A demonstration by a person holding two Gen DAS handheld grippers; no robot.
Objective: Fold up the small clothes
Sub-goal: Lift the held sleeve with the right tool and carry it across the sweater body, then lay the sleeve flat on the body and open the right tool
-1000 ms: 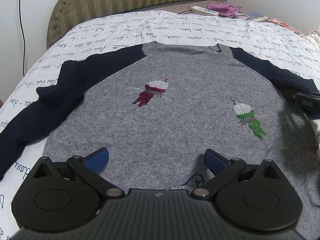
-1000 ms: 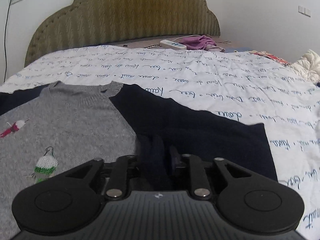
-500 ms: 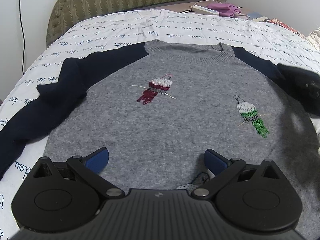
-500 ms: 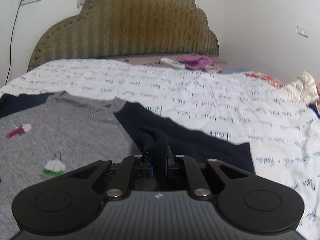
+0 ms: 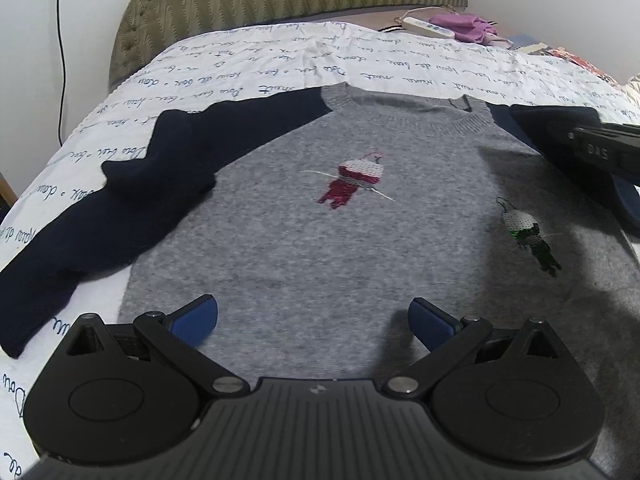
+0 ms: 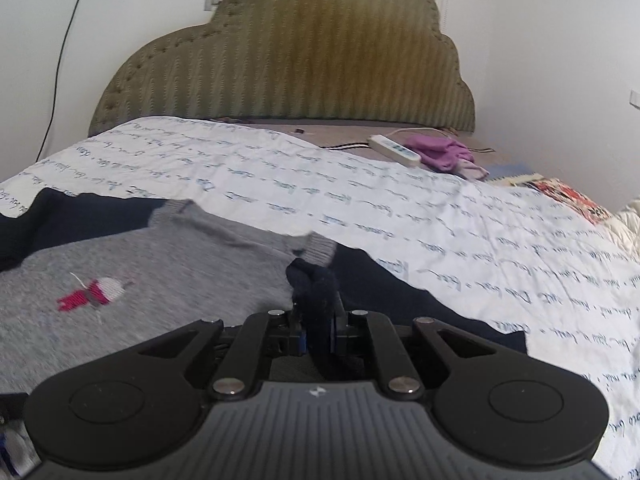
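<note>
Grey knit fills the left wrist view: the sweater [image 5: 320, 220] lies flat, front up, on the white bedspread [image 5: 280, 64] with its neckline toward the headboard, spread this way so each side can be turned inward. Its far navy sleeve [image 5: 132, 200] still lies out on the bedspread, unfolded. The left gripper [image 5: 312, 316] hovers over the hem with its blue pads [image 5: 192, 316] spread wide and nothing between them, probably placed to pin or take the lower edge. At the right edge the other tool reaches in above the shoulder, trailing dark cloth.

From the right wrist view, the right gripper [image 6: 318, 320] has just been closing and now pinches a bunch of navy sleeve [image 6: 316, 284] tight between its jaws. The cloth rises off the bed in a peak, with the rest of that sleeve draping back toward the bedspread [image 6: 440, 216]. I judge the hold is meant to carry the sleeve across the grey chest as the first fold.
</note>
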